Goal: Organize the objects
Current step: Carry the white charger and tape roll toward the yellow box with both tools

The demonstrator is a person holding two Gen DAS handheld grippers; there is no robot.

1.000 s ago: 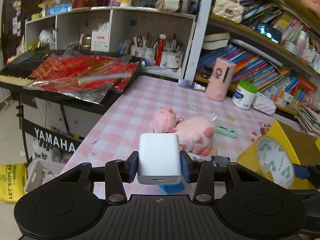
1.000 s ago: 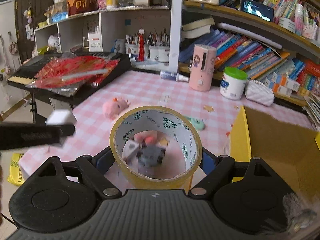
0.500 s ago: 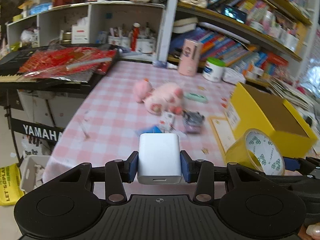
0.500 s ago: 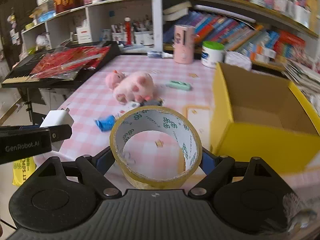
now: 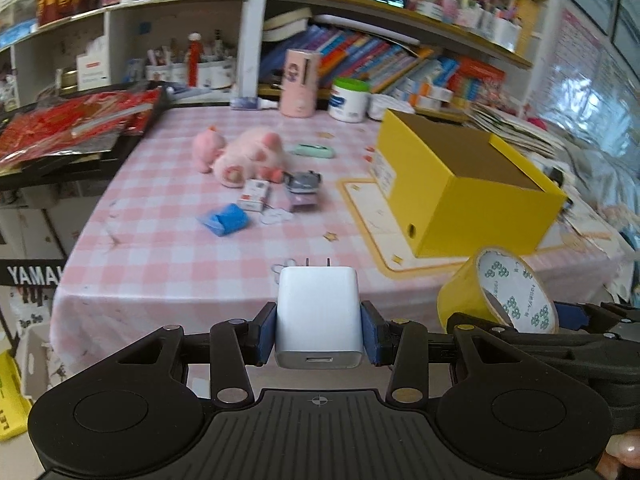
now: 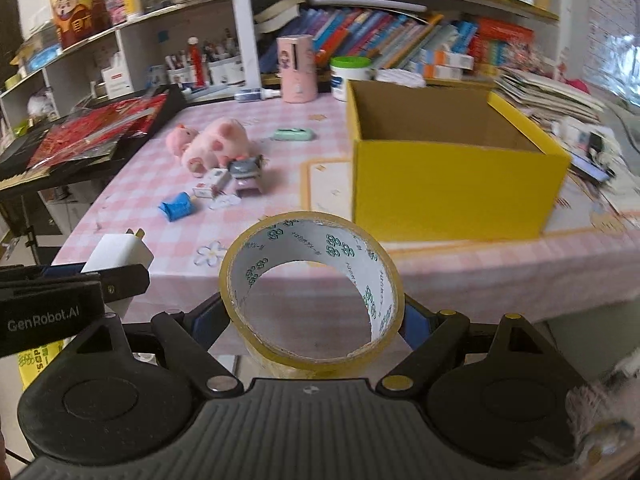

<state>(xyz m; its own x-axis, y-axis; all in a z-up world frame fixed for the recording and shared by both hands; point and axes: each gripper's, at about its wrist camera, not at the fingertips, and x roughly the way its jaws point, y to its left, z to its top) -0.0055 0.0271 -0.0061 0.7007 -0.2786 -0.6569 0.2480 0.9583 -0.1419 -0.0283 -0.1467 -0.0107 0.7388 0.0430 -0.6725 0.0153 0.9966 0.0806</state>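
- A black keyboard [image 5: 60, 160] stands off the table's left edge, with a red foil packet [image 5: 76, 128] lying on top of it.
- The pink checked table [image 5: 168, 248] carries the loose things in a cluster left of centre: 2 pink plush pigs [image 5: 244, 154] lie together, and a mint-green case [image 5: 314, 151] sits just to their right.
- In front of the pigs lie a small white-and-red box [image 5: 255, 195], a grey-and-purple clip-like item [image 5: 303, 192] beside it, and a crumpled blue wrapper [image 5: 225, 219] nearest the front edge.
- The left gripper [image 5: 319, 330] hovers off the table's front edge with its blue pads pressed on the 2 sides of a white charger [image 5: 319, 316]. The jaws stand narrow, and the plug prongs point away toward the table.
- At the back stand a pink cylinder [image 5: 300, 82] and a white jar with a green lid [image 5: 349, 99], close to the shelf of books.
- The yellow box [image 6: 452, 160] sits open-topped on the right half of the table, on a yellow-bordered mat [image 5: 374, 220]; what shows of its inside is bare brown cardboard.
- The right gripper [image 6: 312, 316] is to the right of the left one, also short of the table edge. Its jaws are spread wide and clamp a roll of yellow tape [image 6: 312, 288] at its 2 sides, the hollow core facing the camera.
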